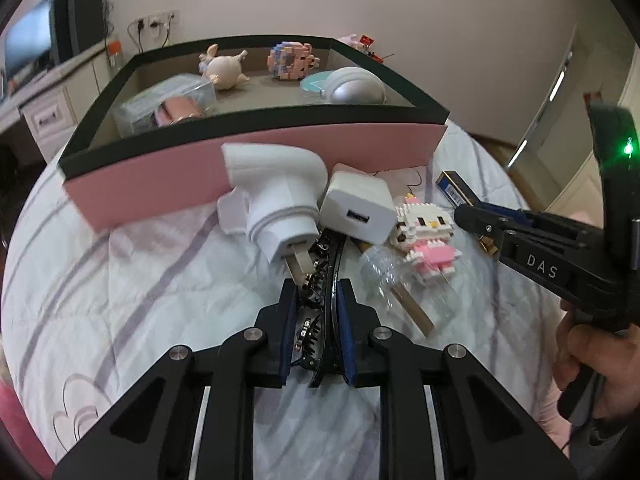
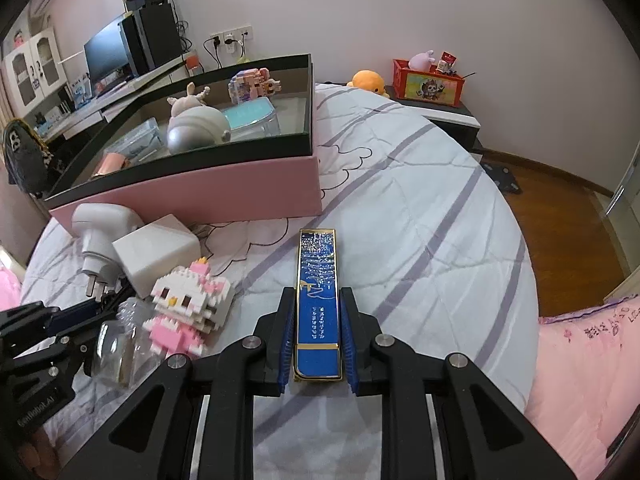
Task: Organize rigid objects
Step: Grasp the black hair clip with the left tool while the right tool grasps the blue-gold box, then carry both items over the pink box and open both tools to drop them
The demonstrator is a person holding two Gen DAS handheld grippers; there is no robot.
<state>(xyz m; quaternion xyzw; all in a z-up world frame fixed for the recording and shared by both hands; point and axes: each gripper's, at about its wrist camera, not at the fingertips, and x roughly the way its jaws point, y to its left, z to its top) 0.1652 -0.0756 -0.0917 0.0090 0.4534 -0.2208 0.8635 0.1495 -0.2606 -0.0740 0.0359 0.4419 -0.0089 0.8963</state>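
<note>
White, purple-striped bedding point(image 2: 420, 208) covers the bed where I work, with a pink box point(image 2: 224, 184) standing open on it. My left gripper point(image 1: 316, 312) is clamped on a black toothed hair clip point(image 1: 320, 280), low over the quilt just in front of a white plug adapter point(image 1: 276, 208) and a white USB charger point(image 1: 356, 212). My right gripper point(image 2: 318, 336) is clamped on a blue, gold-edged case point(image 2: 318, 300), held above the bedding near the box. A pink-and-white block figure point(image 2: 184, 308) lies between the two grippers.
</note>
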